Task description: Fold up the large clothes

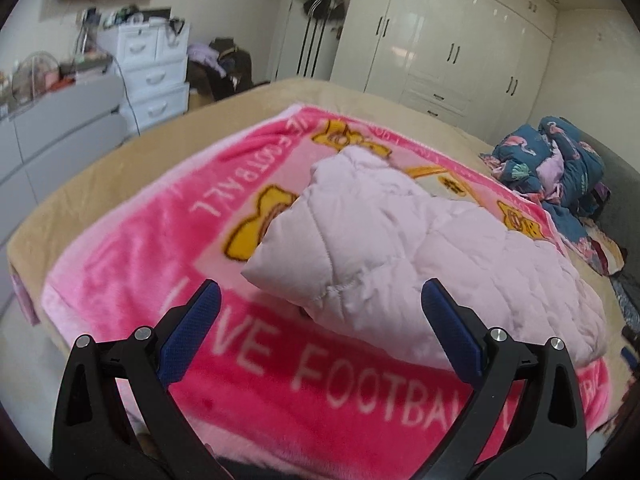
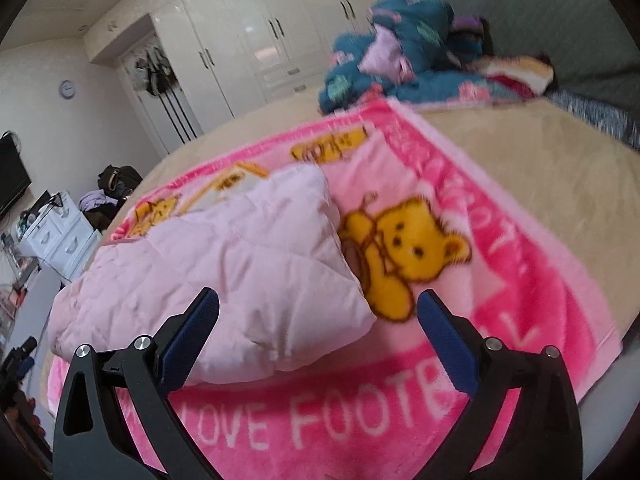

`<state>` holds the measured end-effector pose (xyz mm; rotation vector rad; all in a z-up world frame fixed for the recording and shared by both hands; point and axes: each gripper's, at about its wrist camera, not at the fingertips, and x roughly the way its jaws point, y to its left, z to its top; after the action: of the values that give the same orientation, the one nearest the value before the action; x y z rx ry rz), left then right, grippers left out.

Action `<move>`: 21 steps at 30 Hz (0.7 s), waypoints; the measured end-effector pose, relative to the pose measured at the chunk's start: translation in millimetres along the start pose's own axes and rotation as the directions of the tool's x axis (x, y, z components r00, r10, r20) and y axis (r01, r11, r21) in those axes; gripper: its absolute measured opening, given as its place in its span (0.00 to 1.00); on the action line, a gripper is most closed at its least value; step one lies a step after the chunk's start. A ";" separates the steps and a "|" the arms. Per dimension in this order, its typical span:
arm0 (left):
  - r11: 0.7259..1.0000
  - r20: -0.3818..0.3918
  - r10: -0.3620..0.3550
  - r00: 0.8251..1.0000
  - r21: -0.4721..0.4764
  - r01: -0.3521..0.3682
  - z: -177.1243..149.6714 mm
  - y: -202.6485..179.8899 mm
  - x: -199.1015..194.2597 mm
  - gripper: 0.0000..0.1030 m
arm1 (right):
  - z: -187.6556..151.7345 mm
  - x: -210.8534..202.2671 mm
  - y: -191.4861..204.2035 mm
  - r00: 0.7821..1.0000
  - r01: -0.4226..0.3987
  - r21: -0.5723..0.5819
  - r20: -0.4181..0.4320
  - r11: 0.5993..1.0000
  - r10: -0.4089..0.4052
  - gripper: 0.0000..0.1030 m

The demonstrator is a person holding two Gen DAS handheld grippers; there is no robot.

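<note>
A pale pink quilted jacket (image 1: 404, 236) lies folded into a puffy bundle on a bright pink blanket (image 1: 152, 240) with yellow bears and white lettering. My left gripper (image 1: 320, 292) hovers open above the bundle's near left corner, nothing between its blue pads. In the right wrist view the same jacket (image 2: 224, 276) fills the left middle on the blanket (image 2: 500, 264). My right gripper (image 2: 318, 300) is open over the jacket's near right corner, touching nothing.
The blanket covers a beige bed (image 1: 224, 108). A heap of blue patterned clothes (image 1: 560, 160) sits at the bed's far right. White wardrobes (image 1: 440, 40) line the back wall; white drawers (image 1: 156, 68) and grey cabinets (image 1: 48, 136) stand left of the bed.
</note>
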<state>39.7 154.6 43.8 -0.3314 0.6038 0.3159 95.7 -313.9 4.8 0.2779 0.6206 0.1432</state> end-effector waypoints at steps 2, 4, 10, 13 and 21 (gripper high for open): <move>1.000 0.018 -0.011 1.000 0.024 0.011 -0.5 -6.9 -11.9 0.91 | 0.4 -14.5 9.1 0.999 -0.008 -0.038 0.033 0.999 0.010 0.96; 0.999 0.034 -0.019 0.999 0.047 0.017 -2.2 -16.3 -22.7 0.91 | 0.9 -24.3 17.6 0.999 -0.018 -0.071 0.050 0.997 0.021 0.96; 0.993 0.050 -0.080 0.996 0.087 0.075 -12.2 -41.1 -43.0 0.91 | -6.8 -50.1 50.2 0.994 -0.067 -0.166 0.073 0.984 0.081 0.96; 0.989 0.047 -0.099 0.994 0.114 0.093 -19.9 -55.9 -47.2 0.91 | -13.5 -59.0 70.1 0.991 -0.104 -0.216 0.064 0.971 0.121 0.96; 0.977 0.010 -0.155 0.988 0.148 0.152 -43.4 -83.3 -51.3 0.91 | -45.4 -65.5 112.4 0.987 -0.152 -0.327 0.006 0.933 0.163 0.96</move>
<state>9.9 52.8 58.4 -0.2309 0.5732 0.1254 10.6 -211.1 39.3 0.0086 0.5313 0.3914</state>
